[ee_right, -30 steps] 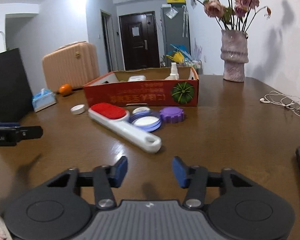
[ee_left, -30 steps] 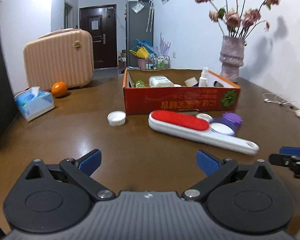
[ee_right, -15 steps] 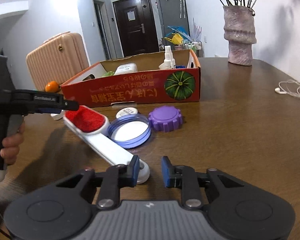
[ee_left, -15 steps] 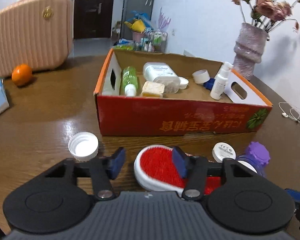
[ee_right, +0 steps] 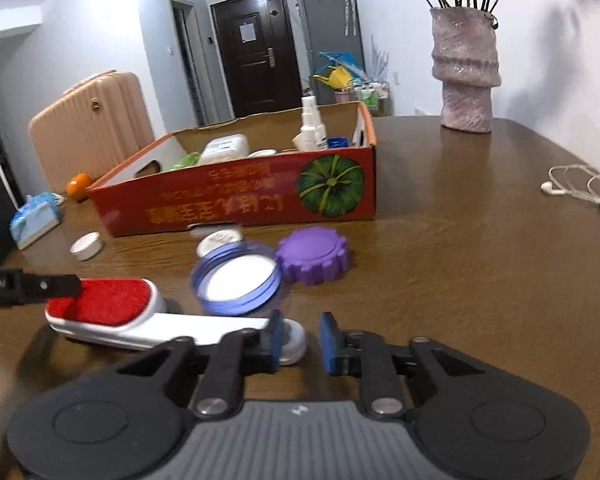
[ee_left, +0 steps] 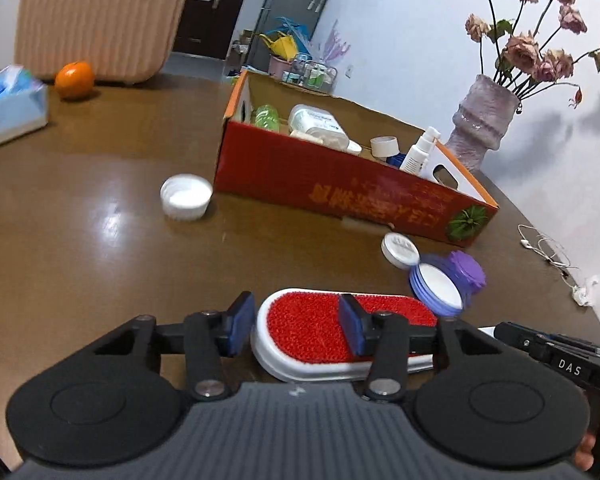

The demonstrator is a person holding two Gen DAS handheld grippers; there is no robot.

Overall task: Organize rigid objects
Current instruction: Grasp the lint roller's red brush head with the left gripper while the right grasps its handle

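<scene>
A white lint brush (ee_left: 312, 328) with a red bristle head lies on the brown table. My left gripper (ee_left: 295, 320) is closing over that head: the left pad sits against its rounded end and the right pad rests on the bristles. One of its fingers (ee_right: 40, 286) shows over the head (ee_right: 108, 304) in the right wrist view. My right gripper (ee_right: 300, 340) is shut at the handle's end, which shows beside the left pad. Ahead lie a blue-rimmed lid (ee_right: 236, 280), a purple cap (ee_right: 312, 256), a small white lid (ee_right: 220, 240) and a white cap (ee_left: 186, 196).
A red cardboard box (ee_left: 340, 184) holding bottles and jars stands just beyond the lids. At the far left are a tissue pack (ee_left: 8, 100), an orange (ee_left: 74, 80) and a pink suitcase (ee_left: 100, 20). A vase (ee_right: 464, 76) and earphones (ee_right: 580, 188) sit on the right.
My left gripper came forward over the brush head and its jaws went from wide apart to narrow. The right gripper's jaws drew together at the handle end. The brush has swung round.
</scene>
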